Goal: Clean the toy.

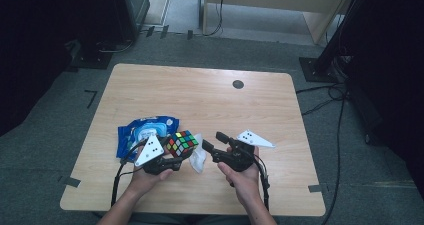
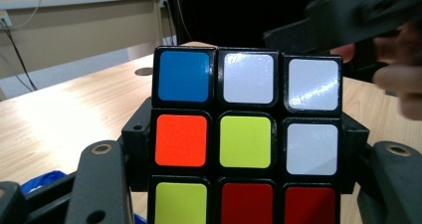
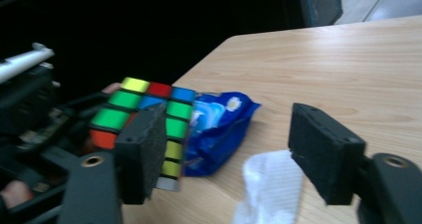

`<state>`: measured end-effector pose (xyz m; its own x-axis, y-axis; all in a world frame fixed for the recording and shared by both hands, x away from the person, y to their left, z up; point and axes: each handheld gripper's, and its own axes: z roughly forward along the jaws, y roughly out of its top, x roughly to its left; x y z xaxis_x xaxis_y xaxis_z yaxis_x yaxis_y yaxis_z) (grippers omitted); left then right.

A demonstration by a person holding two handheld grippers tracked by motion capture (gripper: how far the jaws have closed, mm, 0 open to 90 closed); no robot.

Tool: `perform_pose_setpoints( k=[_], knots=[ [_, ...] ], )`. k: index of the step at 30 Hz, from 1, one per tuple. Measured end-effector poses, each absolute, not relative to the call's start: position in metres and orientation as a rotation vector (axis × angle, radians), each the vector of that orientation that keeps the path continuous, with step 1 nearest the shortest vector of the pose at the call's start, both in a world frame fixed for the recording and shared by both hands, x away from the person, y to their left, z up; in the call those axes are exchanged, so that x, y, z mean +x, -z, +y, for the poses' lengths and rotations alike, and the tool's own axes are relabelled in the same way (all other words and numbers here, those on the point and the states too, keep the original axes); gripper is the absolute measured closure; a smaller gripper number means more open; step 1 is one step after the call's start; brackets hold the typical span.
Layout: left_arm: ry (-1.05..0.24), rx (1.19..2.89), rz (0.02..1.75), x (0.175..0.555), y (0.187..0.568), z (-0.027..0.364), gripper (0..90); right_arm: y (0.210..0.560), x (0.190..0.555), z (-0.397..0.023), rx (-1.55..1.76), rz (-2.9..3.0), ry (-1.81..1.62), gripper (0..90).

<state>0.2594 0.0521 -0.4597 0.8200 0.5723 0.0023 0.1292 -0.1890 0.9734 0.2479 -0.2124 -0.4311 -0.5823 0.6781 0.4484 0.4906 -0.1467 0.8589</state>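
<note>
High view, cube: the small puzzle cube with many coloured squares (image 1: 182, 143) sits up off the light wooden table (image 1: 210, 100), clamped in the left gripper (image 1: 172, 152).
High view, right gripper: the right gripper (image 1: 216, 141) is just beside the cube, on its right, with its jaws apart and nothing in them.
High view, other things: a blue plastic wipes pack (image 1: 142, 132) lies behind the cube, and a white crumpled tissue (image 1: 198, 157) lies between the two grippers.
Left gripper view, cube: the cube (image 2: 247, 134) is very close, and the black jaws press on its left and right sides.
Right gripper view, cube: the cube (image 3: 144, 129) is off to the left, behind the left jaw. It is blurry, but the cube seems to be outside the gap.
Right gripper view, gap: the tissue (image 3: 271, 189) and the table show between the open jaws.
</note>
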Motion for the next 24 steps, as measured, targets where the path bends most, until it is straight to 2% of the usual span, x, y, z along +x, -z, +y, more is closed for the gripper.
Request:
perform_pose_setpoints(
  k=[4, 7, 17, 21, 24],
  knots=[
    [-0.459, 1.737, 0.535, 0.256, 0.462, 0.044, 34.2, 0.426, 0.244, -0.200, 1.353, 1.990, -1.837, 18.5],
    [-0.478, 1.743, 0.513, 0.252, 0.464, 0.036, 34.1, 0.426, 0.244, -0.194, 1.383, 1.999, -1.822, 15.9],
    [-0.555, 1.735, 0.490, 0.243, 0.464, 0.026, 34.1, 0.434, 0.243, -0.179, 1.457, 2.061, -1.792, 15.9],
    [-0.599, 1.738, 0.474, 0.239, 0.464, 0.023, 34.1, 0.439, 0.246, -0.177, 1.518, 2.077, -1.795, 22.2],
    [-0.612, 1.746, 0.471, 0.239, 0.465, 0.022, 34.2, 0.439, 0.246, -0.177, 1.512, 2.090, -1.819, 33.7]
  ],
)
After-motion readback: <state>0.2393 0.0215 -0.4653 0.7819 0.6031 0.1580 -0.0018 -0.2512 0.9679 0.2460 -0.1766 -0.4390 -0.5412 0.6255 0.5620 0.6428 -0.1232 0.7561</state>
